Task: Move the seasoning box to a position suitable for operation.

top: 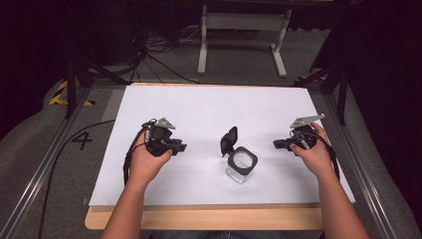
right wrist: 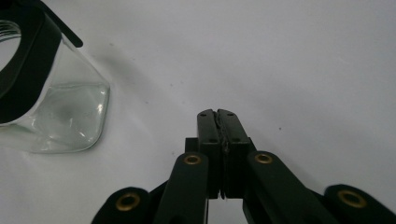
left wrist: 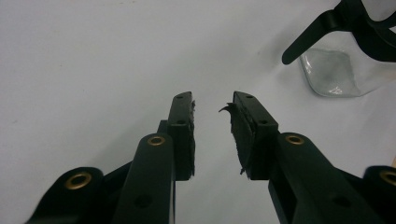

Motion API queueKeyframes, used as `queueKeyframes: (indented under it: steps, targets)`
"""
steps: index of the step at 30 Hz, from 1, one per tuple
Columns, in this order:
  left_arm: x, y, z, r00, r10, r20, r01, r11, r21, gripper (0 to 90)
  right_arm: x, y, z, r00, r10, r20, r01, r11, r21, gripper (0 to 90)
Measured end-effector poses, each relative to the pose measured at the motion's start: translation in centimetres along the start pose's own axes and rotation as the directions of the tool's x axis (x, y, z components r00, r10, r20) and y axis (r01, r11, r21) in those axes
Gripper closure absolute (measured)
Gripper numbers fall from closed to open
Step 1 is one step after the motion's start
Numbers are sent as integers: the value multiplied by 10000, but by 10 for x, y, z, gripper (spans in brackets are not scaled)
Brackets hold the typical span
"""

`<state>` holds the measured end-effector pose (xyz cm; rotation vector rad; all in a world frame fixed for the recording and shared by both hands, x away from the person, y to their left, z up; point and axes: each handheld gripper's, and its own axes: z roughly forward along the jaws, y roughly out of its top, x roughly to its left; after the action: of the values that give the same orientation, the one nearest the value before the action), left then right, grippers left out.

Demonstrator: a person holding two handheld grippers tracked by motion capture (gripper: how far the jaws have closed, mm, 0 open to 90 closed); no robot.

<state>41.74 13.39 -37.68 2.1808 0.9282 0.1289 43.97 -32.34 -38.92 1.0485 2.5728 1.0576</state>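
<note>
Left hand-held gripper (left wrist: pixel 212 109) sat at centre-left of the high view, jaws parted with a clear gap, nothing between them, frayed pad (left wrist: pixel 237 135) on one jaw; right hand-held gripper (right wrist: pixel 218 119) at centre-right, jaws pressed together on nothing; both low over the white worktop (top: pixel 209 107); glass jar (top: pixel 241 166) stood upright between them, lower centre of frame, black collar round its mouth, black flip lid (top: pixel 229 140) hinged open at its upper left.
</note>
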Motion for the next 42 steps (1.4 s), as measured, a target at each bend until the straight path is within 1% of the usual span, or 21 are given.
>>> queueKeyframes:
  steps: [1, 2, 4, 7, 9, 10, 11, 12, 13, 14, 16, 17, 20, 22, 23, 25, 29, 31, 37, 40, 42]
  targets:
    - [0, 0, 0, 10000, 0, 0, 0, 10000, 0, 699, 0, 0, 0, 10000, 0, 0, 0, 10000, 0, 897]
    - [-2, 1, 0, 9999, -37, 102, 36, 9999, 127, 699, 3, 1, 0, 9995, -218, -216, 218, 9998, 15, 898]
    - [-4, 2, -1, 9994, 211, 275, -219, 9993, 289, 699, 6, 1, 0, 9991, -318, -288, 318, 9995, 9, 898]
    - [-8, 4, -2, 9978, 382, 533, -401, 9986, 354, 699, 11, 3, 0, 9978, -517, -414, 519, 9986, 46, 899]
    - [-10, 4, -2, 9975, 445, 554, -464, 9984, 332, 701, 14, 4, 1, 9960, -700, -558, 706, 9975, 88, 899]
    - [-11, 5, -2, 9971, 458, 603, -480, 9982, 347, 701, 14, 4, 1, 9960, -700, -558, 706, 9975, 88, 899]
    - [-12, 5, -3, 9969, 497, 612, -521, 9979, 381, 719, 18, 5, 3, 9940, -800, -742, 813, 9966, 144, 899]
    - [-13, 6, -3, 9966, 551, 607, -573, 9977, 358, 719, 18, 5, 3, 9940, -800, -742, 813, 9966, 144, 899]
    - [-15, 7, -3, 9964, 585, 609, -608, 9975, 373, 728, 20, 5, 5, 9925, -898, -825, 915, 9956, 176, 899]
    - [-18, 8, -4, 9945, 758, 718, -793, 9958, 469, 741, 26, 6, 10, 9879, -1105, -1087, 1138, 9932, 245, 899]
    - [-21, 9, -3, 9941, 711, 820, -750, 9962, 453, 751, 28, 7, 11, 9868, -1149, -1141, 1190, 9924, 301, 899]
    - [-23, 10, -2, 9912, 909, 960, -968, 9935, 591, 751, 30, 7, 13, 9850, -1207, -1233, 1257, 9915, 339, 898]
    - [-29, 12, 0, 9880, 1123, 1065, -1206, 9898, 755, 759, 37, 9, 19, 9792, -1428, -1440, 1510, 9874, 480, 898]
    - [-32, 13, 2, 9868, 1139, 1150, -1230, 9896, 745, 763, 40, 9, 23, 9760, -1466, -1613, 1577, 9858, 584, 898]
    - [-33, 13, 2, 9861, 1181, 1168, -1285, 9881, 851, 764, 42, 9, 26, 9742, -1475, -1710, 1609, 9847, 674, 898]
    - [-33, 13, 2, 9861, 1192, 1160, -1292, 9881, 833, 765, 46, 9, 31, 9666, -1640, -1970, 1820, 9803, 768, 898]
    - [-32, 13, 1, 9872, 1104, 1152, -1197, 9898, 777, 765, 51, 10, 35, 9566, -1765, -2318, 1981, 9775, 729, 898]
    - [-32, 13, 1, 9872, 1090, 1164, -1179, 9904, 718, 764, 54, 11, 36, 9568, -1880, -2216, 2104, 9741, 823, 898]
    - [-31, 14, 1, 9867, 1114, 1182, -1204, 9901, 723, 763, 55, 10, 35, 9572, -1866, -2213, 2113, 9729, 936, 900]
    - [-30, 15, 1, 9866, 1134, 1171, -1226, 9897, 743, 755, 60, 9, 35, 9540, -1900, -2320, 2215, 9680, 1180, 900]
    - [-30, 15, 1, 9870, 1117, 1154, -1200, 9905, 676, 754, 61, 9, 35, 9524, -1928, -2361, 2260, 9664, 1226, 900]
